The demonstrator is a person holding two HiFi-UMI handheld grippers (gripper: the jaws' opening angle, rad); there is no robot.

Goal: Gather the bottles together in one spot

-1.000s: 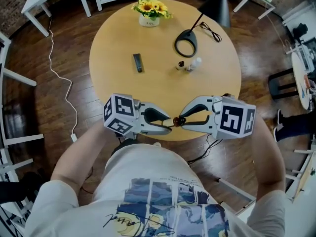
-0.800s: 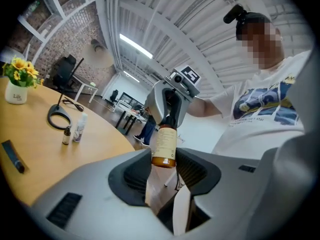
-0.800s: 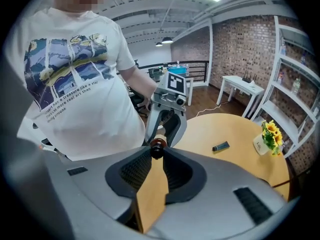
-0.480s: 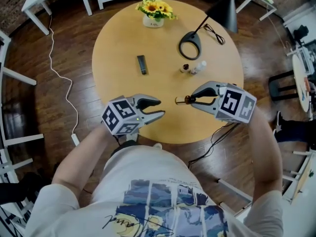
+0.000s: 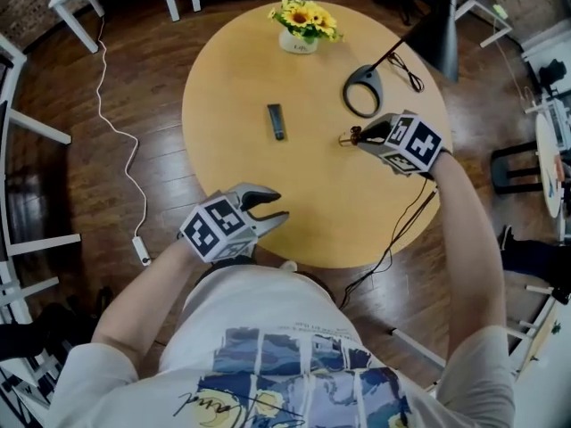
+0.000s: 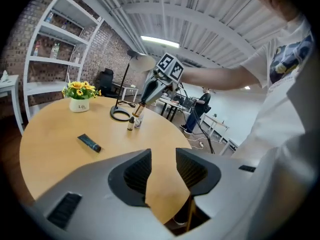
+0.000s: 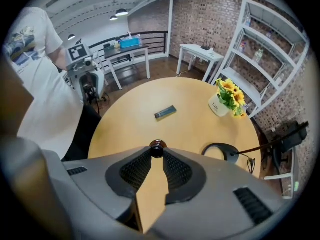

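My right gripper pinches small brown bottle at very tip, just over two other bottles near lamp. Thin grip: bottle could slip, knock those over. My left gripper just been opening, nothing inside.

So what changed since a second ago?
The right gripper carried the little brown bottle away from the left gripper, across the table to the other bottles. The left gripper let go, its jaws just opening, now empty, and drew back. The flowers, the dark tube and the lamp stayed put.
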